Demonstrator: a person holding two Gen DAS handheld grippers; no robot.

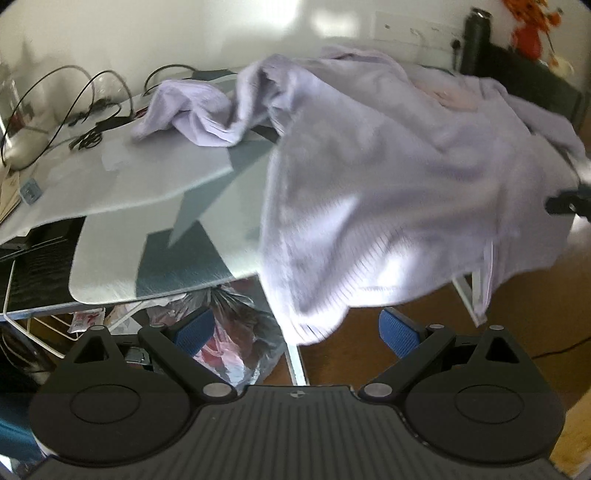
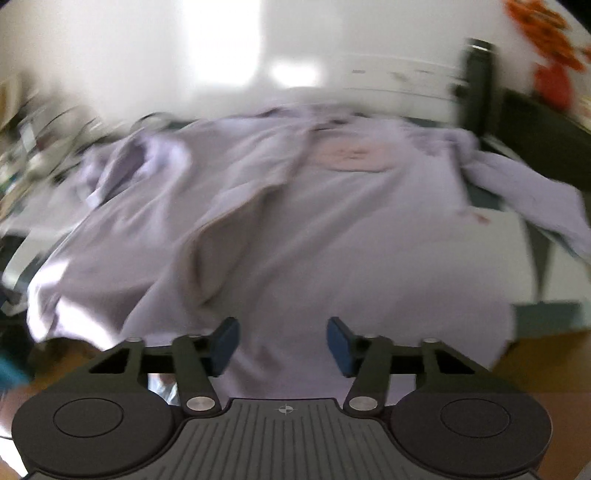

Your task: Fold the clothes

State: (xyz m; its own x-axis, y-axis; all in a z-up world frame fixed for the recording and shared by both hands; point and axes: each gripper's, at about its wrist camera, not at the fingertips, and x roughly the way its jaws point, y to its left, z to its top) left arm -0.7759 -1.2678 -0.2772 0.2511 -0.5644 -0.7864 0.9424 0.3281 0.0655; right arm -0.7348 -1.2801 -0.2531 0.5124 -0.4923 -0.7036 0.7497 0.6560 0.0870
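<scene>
The right wrist view is smeared with blur, so folds and edges of the lilac garment (image 2: pixel 295 221) are hard to read there; the left wrist view is sharper. One garment lies spread and rumpled over the grey table (image 1: pixel 155 192), its hem hanging past the near edge, one sleeve (image 1: pixel 184 110) bunched toward the far side. A white wall (image 1: pixel 147 33) stands behind, brown floor (image 1: pixel 369 354) below. One dark bottle (image 1: pixel 476 40) stands at the back; black cables (image 1: pixel 74 107) tangle far left. The left gripper (image 1: pixel 297 328) gapes wide, empty. The right gripper (image 2: pixel 282 345) stands partly apart, cloth beneath it, pads not pressing.
</scene>
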